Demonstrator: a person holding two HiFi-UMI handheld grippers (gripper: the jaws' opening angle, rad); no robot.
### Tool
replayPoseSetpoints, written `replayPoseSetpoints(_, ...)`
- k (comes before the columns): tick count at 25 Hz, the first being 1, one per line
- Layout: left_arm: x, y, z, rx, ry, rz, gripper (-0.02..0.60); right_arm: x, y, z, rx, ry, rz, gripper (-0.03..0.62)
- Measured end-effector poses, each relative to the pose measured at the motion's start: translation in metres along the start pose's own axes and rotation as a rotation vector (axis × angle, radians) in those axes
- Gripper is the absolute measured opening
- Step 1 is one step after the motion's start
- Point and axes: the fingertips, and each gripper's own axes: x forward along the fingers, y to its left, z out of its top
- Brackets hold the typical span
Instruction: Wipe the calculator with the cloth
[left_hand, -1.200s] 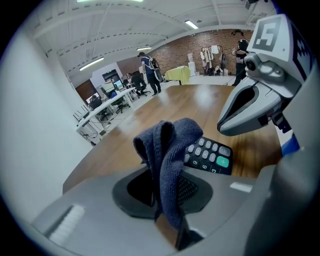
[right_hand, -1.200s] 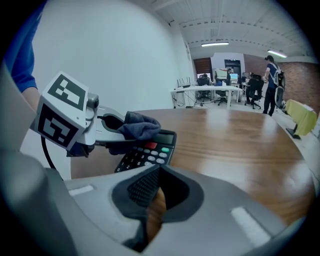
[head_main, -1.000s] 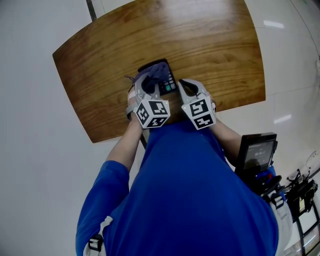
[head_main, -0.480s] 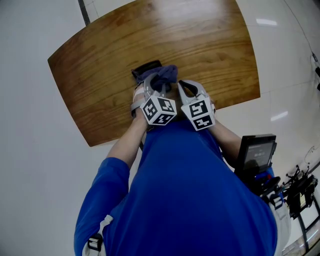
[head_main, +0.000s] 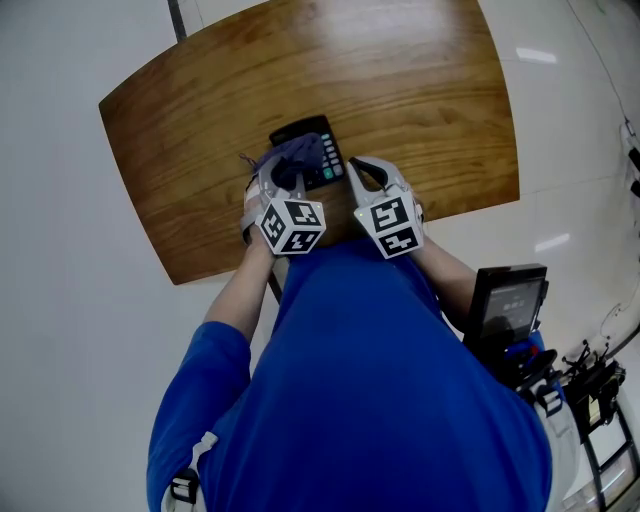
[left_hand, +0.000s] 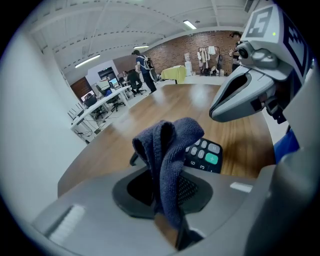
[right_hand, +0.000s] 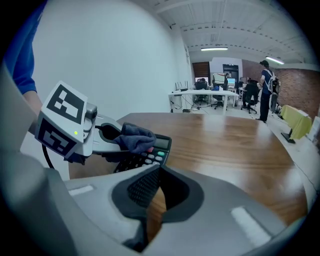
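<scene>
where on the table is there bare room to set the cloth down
Bare wood: the whole far part of the table beyond the calculator, the stretch right of the right tongs, and the strip between the cloth and the table's left edge. Crowded: the middle of the near edge, where the left tongs gripping the cloth, the right tongs and the calculator bunch together.

The only legible marks stand on the black desk calculator (left_hand: 204, 156) with grey keys, where two dark keys at its near edge read 6 and 3 and its green key (left_hand: 212, 158) bears a plus sign.
</scene>
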Motion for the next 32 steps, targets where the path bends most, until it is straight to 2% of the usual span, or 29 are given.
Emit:
replayPoseSetpoints(6, -0.006, 0.013, -0.022, -0.033, 0.041, 0.021, 0.064, 0.0, 0.002, 0.002, 0.002, -0.003, 0.003, 0.003)
replayPoseSetpoints(10, -0.005, 0.011, -0.019, -0.034, 0.032, 0.022, 0.064, -0.001, -0.002, -0.001, 0.007, -0.005, -0.006, 0.003)
replayPoseSetpoints(15, 0.0, -0.007, 0.007, 0.003, -0.02, -0.011, 0.064, -0.004, -0.01, -0.006, 0.016, -0.006, -0.024, 0.003)
replayPoseSetpoints(21, 0.013, -0.04, 0.043, 0.097, -0.073, -0.085, 0.064, -0.006, -0.017, -0.01, 0.025, -0.001, -0.04, 0.003)
replayPoseSetpoints(28, 0.019, -0.051, 0.04, 0.123, -0.059, -0.097, 0.064, -0.006, -0.015, -0.012, 0.017, -0.002, -0.034, 0.003)
replayPoseSetpoints(32, 0.013, -0.044, 0.028, 0.095, -0.043, -0.081, 0.064, -0.005, -0.011, -0.009, 0.008, -0.004, -0.021, 0.003)
